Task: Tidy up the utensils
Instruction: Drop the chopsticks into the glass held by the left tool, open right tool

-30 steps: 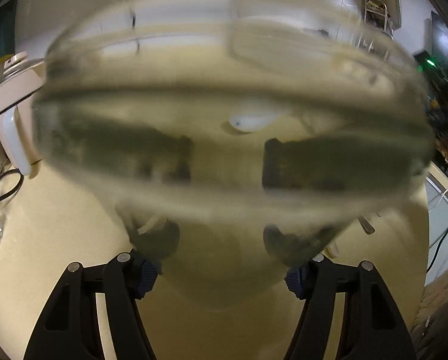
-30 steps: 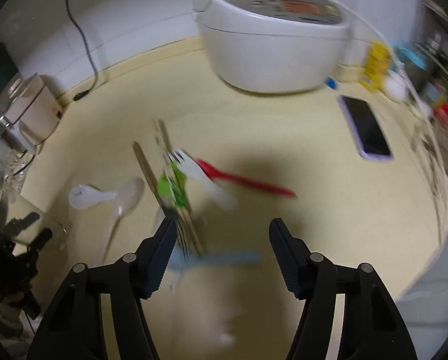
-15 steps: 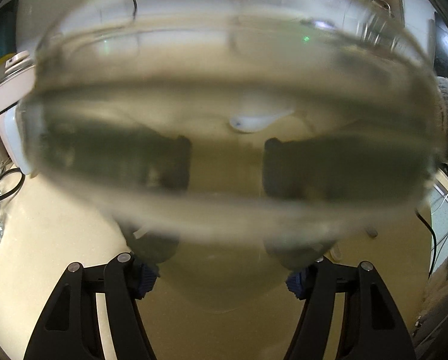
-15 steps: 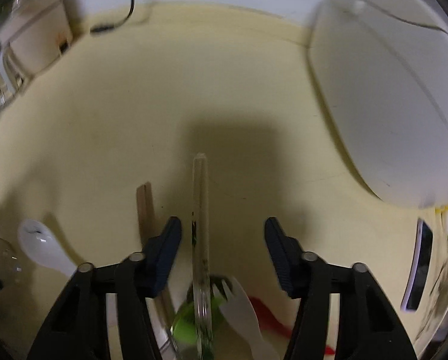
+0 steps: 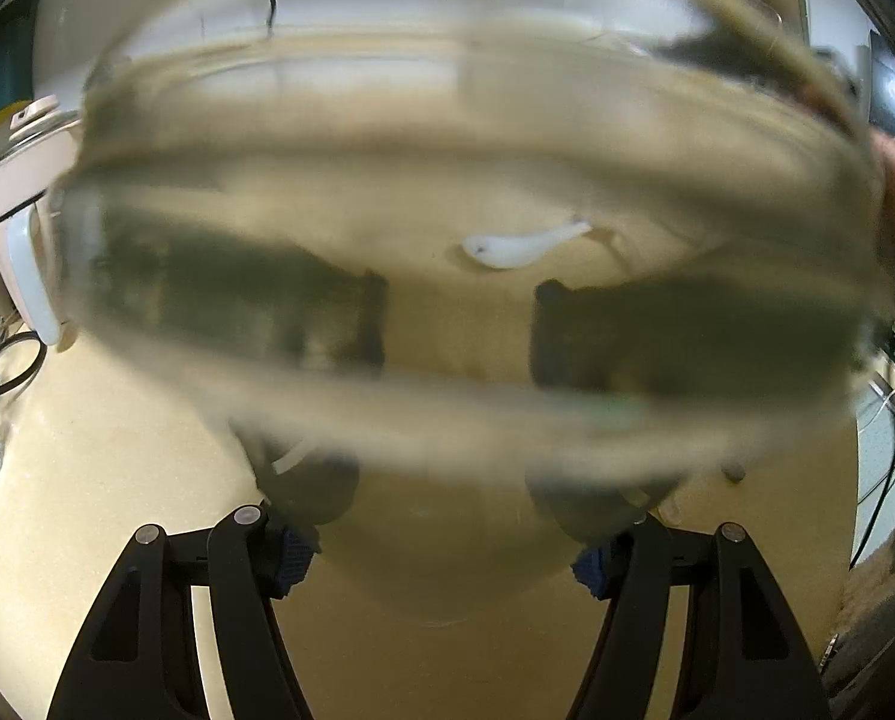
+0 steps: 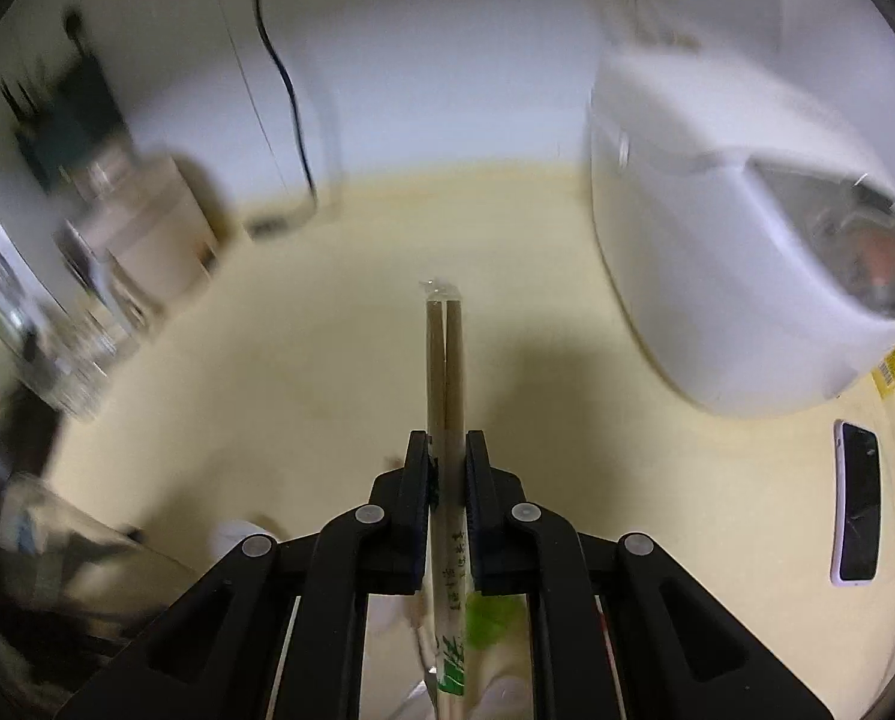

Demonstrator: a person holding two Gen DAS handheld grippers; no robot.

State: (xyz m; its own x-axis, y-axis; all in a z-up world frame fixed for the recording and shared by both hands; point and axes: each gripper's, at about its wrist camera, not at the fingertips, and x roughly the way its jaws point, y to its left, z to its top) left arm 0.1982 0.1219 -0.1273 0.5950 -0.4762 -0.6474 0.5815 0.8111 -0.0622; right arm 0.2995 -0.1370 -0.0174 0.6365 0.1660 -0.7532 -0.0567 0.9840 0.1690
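Right gripper [image 6: 447,468]: its jaws, wide apart a second ago, have just been closing and now clamp a wrapped pair of wooden chopsticks [image 6: 446,360], lifted off the cream desk [image 6: 327,360]. Left gripper [image 5: 441,546], unchanged, grips a clear glass jar [image 5: 447,180] by its base. Beyond, a white plastic spoon [image 5: 519,246] lies on bare desk; the white rice cooker [image 6: 717,252] bounds the right.

A white rice cooker [image 6: 741,252] is sitting on the counter [image 6: 327,360], a phone [image 6: 858,504] lying just beside it.
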